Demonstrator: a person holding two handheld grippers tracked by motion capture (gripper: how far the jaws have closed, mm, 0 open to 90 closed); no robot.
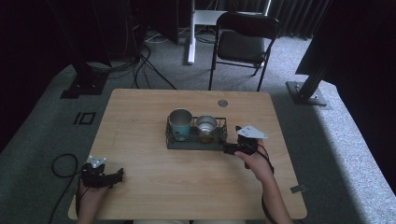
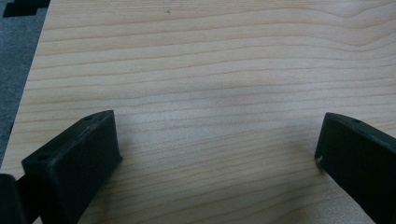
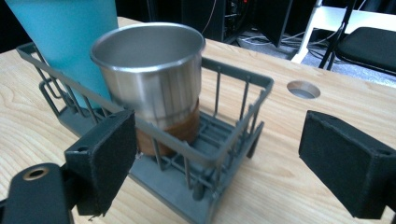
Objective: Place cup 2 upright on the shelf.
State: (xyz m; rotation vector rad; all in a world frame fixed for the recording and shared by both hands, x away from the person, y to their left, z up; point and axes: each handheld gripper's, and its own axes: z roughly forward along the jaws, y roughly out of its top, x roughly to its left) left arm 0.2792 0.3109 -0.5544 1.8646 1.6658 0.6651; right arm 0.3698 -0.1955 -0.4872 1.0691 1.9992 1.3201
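Observation:
A dark wire basket [image 1: 195,144] stands at the middle of the wooden table [image 1: 154,177]. Inside it, a teal cup [image 1: 180,123] is upright at the left and a steel cup [image 1: 206,126] at the right. My right gripper [image 1: 229,148] sits at the basket's right end and is open. In the right gripper view the basket's near corner [image 3: 232,145] lies between the jaws of my right gripper [image 3: 219,163], close to the left jaw. The steel cup [image 3: 149,74] has a brown band at its base, with the teal cup [image 3: 65,42] behind it. My left gripper [image 1: 117,176] [image 2: 217,154] is open over bare wood near the front left edge.
A round cable hole [image 1: 222,103] [image 3: 303,89] is set in the table behind the basket. A black chair [image 1: 243,42] and a white post stand on the carpet beyond the table. Cables [image 1: 144,70] trail over the floor at the back left.

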